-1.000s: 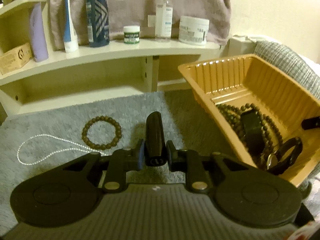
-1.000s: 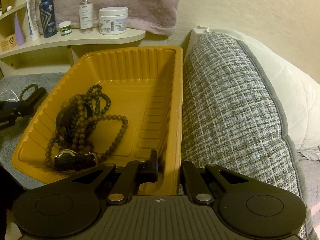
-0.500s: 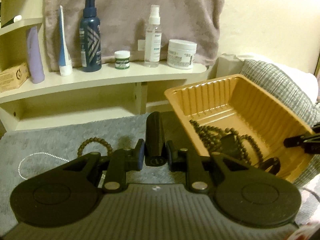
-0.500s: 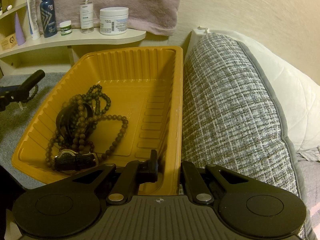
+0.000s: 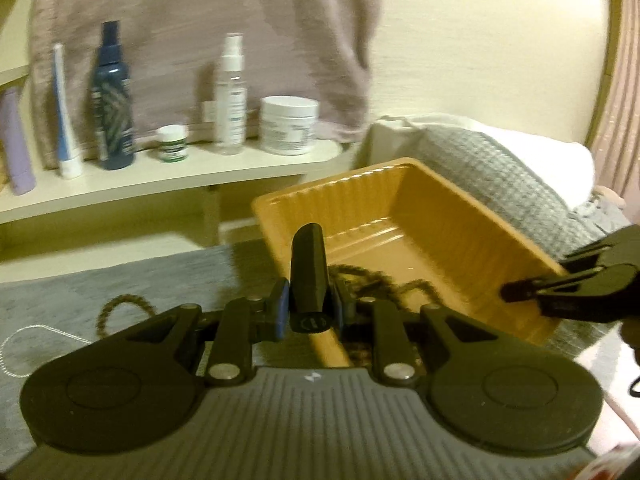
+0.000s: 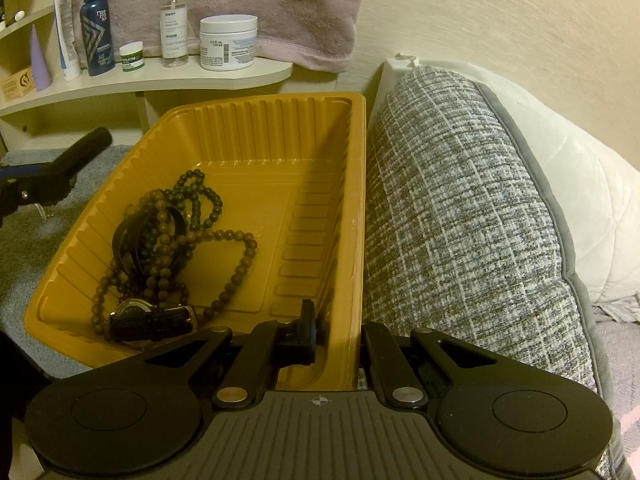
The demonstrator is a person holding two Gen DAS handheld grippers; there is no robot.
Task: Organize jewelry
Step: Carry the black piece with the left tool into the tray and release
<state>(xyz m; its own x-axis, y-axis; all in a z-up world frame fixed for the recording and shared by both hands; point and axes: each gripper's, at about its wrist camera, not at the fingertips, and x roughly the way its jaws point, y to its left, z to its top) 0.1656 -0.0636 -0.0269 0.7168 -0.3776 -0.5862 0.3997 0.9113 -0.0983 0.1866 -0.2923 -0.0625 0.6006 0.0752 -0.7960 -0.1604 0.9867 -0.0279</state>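
Observation:
An orange plastic tray [image 6: 256, 120] holds dark bead necklaces [image 6: 188, 236], a black strap and a watch [image 6: 148, 320]. My right gripper [image 6: 340, 344] is shut on the tray's near right wall and tilts the tray; it also shows in the left wrist view [image 5: 516, 290]. My left gripper [image 5: 308, 276] is shut on a black stick-shaped object [image 5: 308, 264] and hovers at the tray's [image 5: 400, 184] left rim. A brown bead bracelet [image 5: 120, 308] and a thin white chain [image 5: 28, 340] lie on the grey mat [image 5: 60, 292].
A cream shelf [image 6: 160, 78] at the back carries bottles, tubes and jars, with a pink towel [image 6: 248, 4] hanging behind. A grey woven cushion [image 6: 460, 220] presses against the tray's right side, a white pillow [image 6: 580, 200] beyond it.
My left gripper has lifted and swung right toward the tray, still holding the black object. The right gripper and tray have stayed put.

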